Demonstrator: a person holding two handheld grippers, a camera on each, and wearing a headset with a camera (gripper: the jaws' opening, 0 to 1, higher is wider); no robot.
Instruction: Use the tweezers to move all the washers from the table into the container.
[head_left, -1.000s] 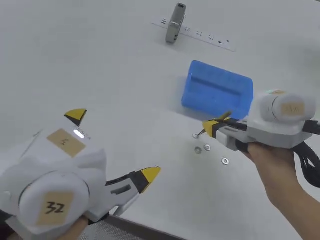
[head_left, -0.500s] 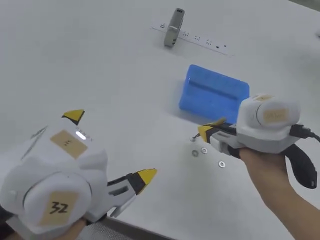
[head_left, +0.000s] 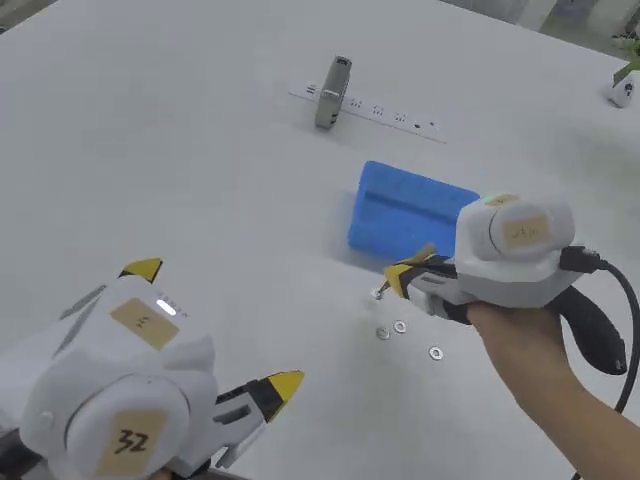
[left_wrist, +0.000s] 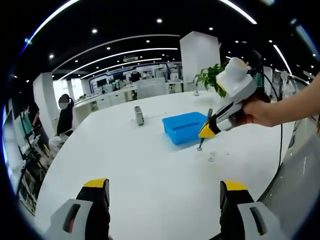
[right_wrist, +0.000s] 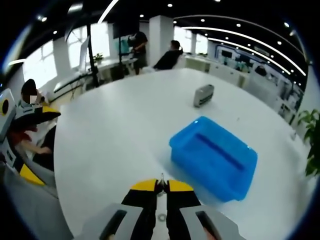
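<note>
Right gripper pinched narrow on tweezers, tips near table. Washers lie just beneath its jaws, container just beyond. Left gripper wide, idle. Risk: tweezers twisting in the jaws, flicking a washer away.

Bare tabletop lies open left of the container and on its near left.
The right gripper, clamped on tweezers, crowds the container's near edge, with washers strewn just nearer. Beyond the container, well apart, stand a power strip and an upright grey device. The left gripper, jaws wide, hangs far to its near left.
</note>
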